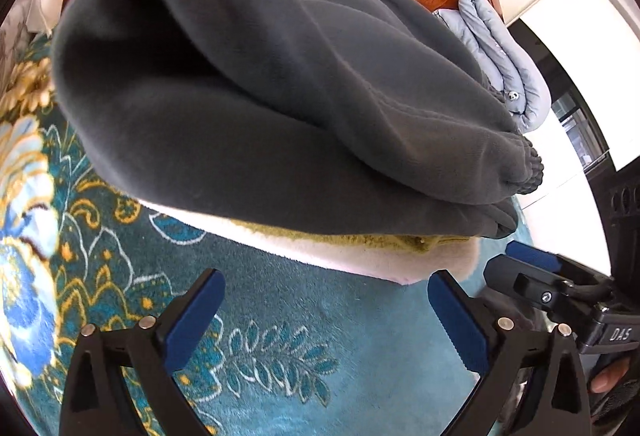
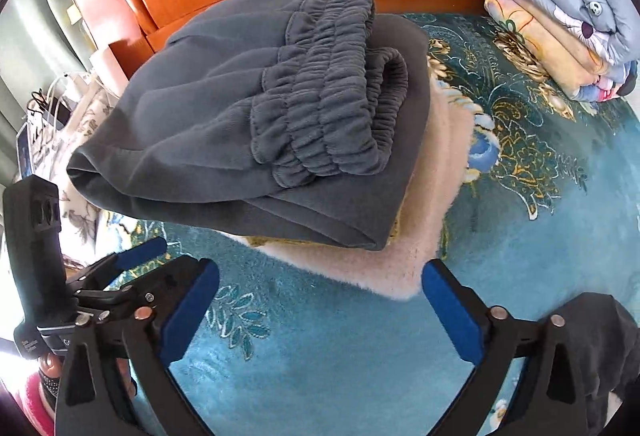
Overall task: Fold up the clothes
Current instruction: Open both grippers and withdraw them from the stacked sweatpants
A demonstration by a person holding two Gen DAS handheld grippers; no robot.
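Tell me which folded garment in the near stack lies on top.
The dark grey sweatpants, with the gathered elastic waistband, lie on top; the olive piece and the fluffy cream one only show as edges beneath them.

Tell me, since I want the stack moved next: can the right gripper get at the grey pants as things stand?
Probably yes. The right gripper is open and empty, only bare blue blanket lies between it and the grey pants, which top the pile.
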